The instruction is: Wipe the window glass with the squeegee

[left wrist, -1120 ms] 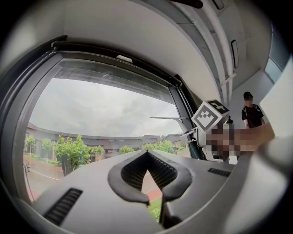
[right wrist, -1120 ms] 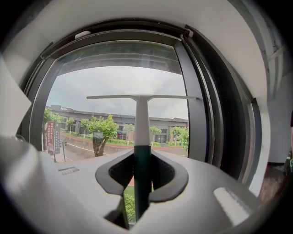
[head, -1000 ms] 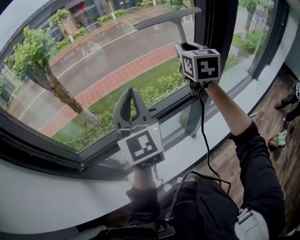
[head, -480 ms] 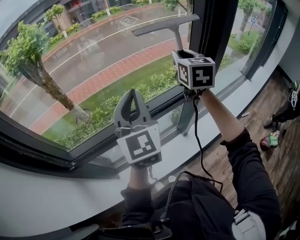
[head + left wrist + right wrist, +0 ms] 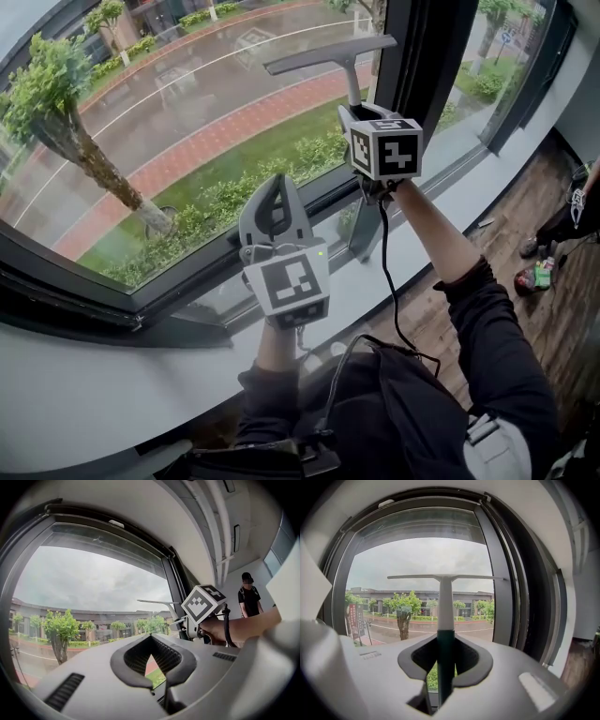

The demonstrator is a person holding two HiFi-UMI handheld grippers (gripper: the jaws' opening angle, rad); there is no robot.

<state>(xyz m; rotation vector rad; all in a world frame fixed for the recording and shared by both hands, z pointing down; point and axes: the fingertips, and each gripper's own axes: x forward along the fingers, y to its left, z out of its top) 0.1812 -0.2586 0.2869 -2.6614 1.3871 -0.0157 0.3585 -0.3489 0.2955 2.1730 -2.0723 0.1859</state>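
Note:
The squeegee [image 5: 330, 54] has a pale blade and a white stem that turns dark green at the grip. Its blade lies against the upper part of the window glass [image 5: 187, 112]. My right gripper [image 5: 357, 107] is shut on the handle just below the blade. In the right gripper view the handle [image 5: 446, 620] rises straight between the jaws to the blade [image 5: 445, 577], with the window glass [image 5: 417, 559] behind it. My left gripper [image 5: 275, 181] is lower and to the left, near the bottom frame. It is shut with nothing in it, its tips [image 5: 151, 638] touching in front of the window glass [image 5: 93, 583].
A dark vertical mullion [image 5: 417, 56] stands just right of the squeegee, with a second pane [image 5: 497, 56] beyond. The white sill [image 5: 441, 225] runs below, then wooden floor [image 5: 534, 234]. A person [image 5: 248, 599] stands at the right. A black cable [image 5: 389, 281] hangs from the right gripper.
The right gripper and the squeegee have slid a little down the glass. The left gripper has shifted slightly right and stays shut. The head camera has also moved.

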